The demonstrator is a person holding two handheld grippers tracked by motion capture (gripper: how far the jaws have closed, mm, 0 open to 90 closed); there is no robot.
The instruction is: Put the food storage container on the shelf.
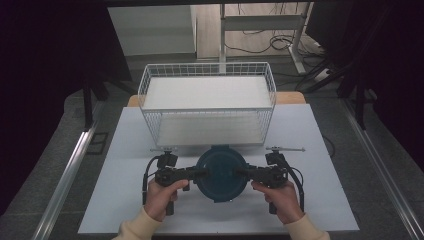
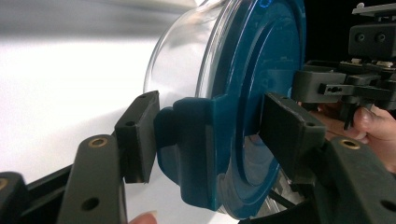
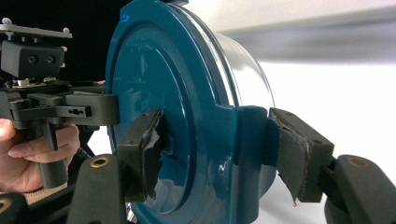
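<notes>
A round clear container with a dark teal lid [image 1: 220,172] is in front of me over the white table, between both grippers. My left gripper [image 1: 200,173] is shut on the lid's left clip tab, and my right gripper [image 1: 242,173] is shut on the right tab. In the left gripper view the left gripper [image 2: 212,135] clamps the teal tab [image 2: 191,154], with the glass bowl [image 2: 182,60] beyond it and the right gripper [image 2: 345,88] farther off. In the right gripper view the right gripper [image 3: 219,154] grips the lid [image 3: 154,79] edge, its pads [image 3: 294,154] worn. I cannot tell whether the container touches the table.
A white wire basket [image 1: 207,127] stands just behind the container at the table's back. The white table [image 1: 130,210] has room at both sides of my hands. Metal rails [image 1: 65,180] run along the floor left and right.
</notes>
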